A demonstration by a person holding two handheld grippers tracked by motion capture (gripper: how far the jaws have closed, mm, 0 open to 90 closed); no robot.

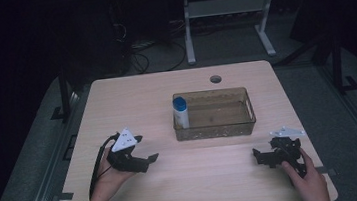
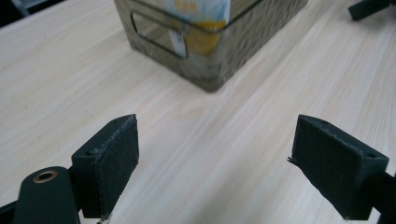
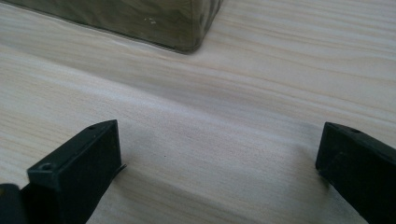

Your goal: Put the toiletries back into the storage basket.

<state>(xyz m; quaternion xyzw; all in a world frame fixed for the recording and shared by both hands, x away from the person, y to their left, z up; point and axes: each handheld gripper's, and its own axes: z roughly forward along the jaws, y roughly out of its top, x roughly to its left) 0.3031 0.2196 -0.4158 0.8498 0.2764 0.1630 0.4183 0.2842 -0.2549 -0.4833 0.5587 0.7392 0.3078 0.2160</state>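
Two hand-held grippers sit low over the near part of a pale wooden table (image 1: 131,100), one at each side. On the near left, a hand (image 1: 105,181) in a plaid sleeve holds the left gripper (image 1: 148,160), whose jaws point right and slightly away. The left gripper view shows those jaws spread wide apart with only bare wood between them, so they grip nothing. On the near right, the other hand (image 1: 310,184) holds the right gripper (image 1: 259,156), its jaws pointing left. The right gripper view shows them also standing wide apart over bare table, holding nothing.

Farther back, between the two grippers and about mid-table, stands a clear, brownish plastic bin (image 1: 241,123) with a handle cutout in its end wall. It lies beyond and to the right of the left gripper, and beyond and to the left of the right gripper, apart from both. In the left gripper view a near corner of the bin (image 2: 219,74) rises ahead of the jaws; in the right gripper view another corner of the bin (image 3: 177,23) shows at the top.

Inside the bin, upright against its left end, stands a white bottle with a blue cap (image 1: 180,111). Through the bin wall its yellow-printed label (image 2: 201,18) can be seen.

Beyond the bin, a round cable hole (image 1: 215,79) sits near the far edge.
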